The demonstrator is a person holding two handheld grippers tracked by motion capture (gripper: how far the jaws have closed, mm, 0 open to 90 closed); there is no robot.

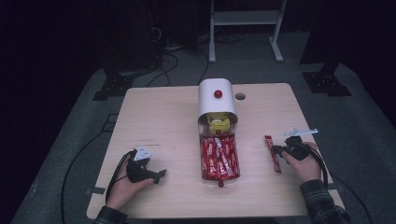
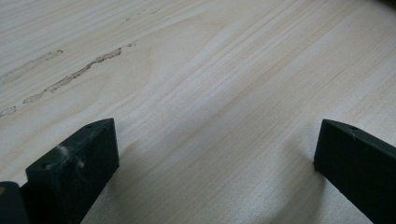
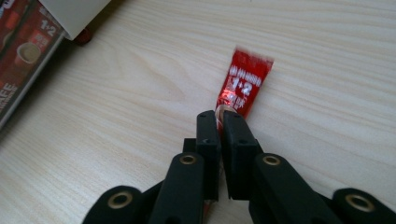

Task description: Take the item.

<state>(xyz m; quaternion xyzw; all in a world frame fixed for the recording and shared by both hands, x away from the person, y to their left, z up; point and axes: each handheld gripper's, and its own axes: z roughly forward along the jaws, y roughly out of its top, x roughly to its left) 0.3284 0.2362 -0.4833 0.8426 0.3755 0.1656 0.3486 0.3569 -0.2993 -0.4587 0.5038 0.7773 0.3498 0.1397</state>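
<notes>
A red sachet (image 1: 272, 157) marked "1+2" lies flat on the wooden table (image 1: 163, 116), right of centre. My right gripper (image 1: 276, 150) is shut on it; in the right gripper view the jaws (image 3: 220, 119) pinch the sachet (image 3: 245, 81) near one end, and the rest sticks out ahead. My left gripper (image 1: 162, 174) rests low at the table's front left. Its jaws stand wide apart (image 2: 215, 140) over bare wood. A white round-topped box (image 1: 215, 100) with a red knob (image 1: 217, 94) stands mid-table, and its long tray (image 1: 202, 161) holds several red sachets (image 1: 219, 156).
Something yellow (image 1: 218, 124) sits in the box's mouth. A round cable hole (image 1: 240, 96) lies right of the box. In the right gripper view the tray's sachets (image 3: 23, 51) and a white edge (image 3: 70, 14) are at the upper left. A white frame (image 1: 245, 18) stands behind the table.
</notes>
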